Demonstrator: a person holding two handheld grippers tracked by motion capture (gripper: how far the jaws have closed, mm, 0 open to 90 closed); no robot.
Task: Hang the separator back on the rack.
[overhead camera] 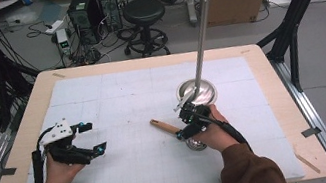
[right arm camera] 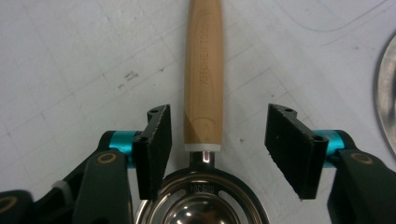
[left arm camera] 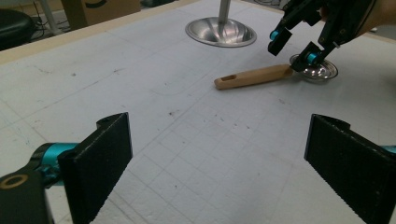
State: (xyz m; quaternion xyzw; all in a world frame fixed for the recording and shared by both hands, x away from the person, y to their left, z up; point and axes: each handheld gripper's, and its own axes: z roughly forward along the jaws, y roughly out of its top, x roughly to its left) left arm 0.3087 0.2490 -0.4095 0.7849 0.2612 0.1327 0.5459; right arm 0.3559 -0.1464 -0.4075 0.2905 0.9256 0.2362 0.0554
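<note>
A utensil with a light wooden handle (right arm camera: 203, 70) and a round metal head (right arm camera: 201, 205) lies flat on the white gridded mat (overhead camera: 121, 98). My right gripper (right arm camera: 217, 140) is low over it and open. Its jaws straddle the handle's end where it meets the metal neck, with a gap on each side. The high view has the handle (overhead camera: 163, 126) pointing left from my right gripper (overhead camera: 182, 124). My left gripper (overhead camera: 95, 136) rests at the mat's left, open and holding nothing. In the left gripper view my left gripper (left arm camera: 215, 158) faces the utensil (left arm camera: 254, 77) and the right gripper (left arm camera: 294, 46).
A metal stand with a domed round base (overhead camera: 196, 91) and a tall pole (overhead camera: 201, 34) rises just behind my right hand; its base rim (right arm camera: 387, 93) lies at the right. The wooden table edge (overhead camera: 18, 147) frames the mat. A stool (overhead camera: 143, 11) and boxes stand beyond the table.
</note>
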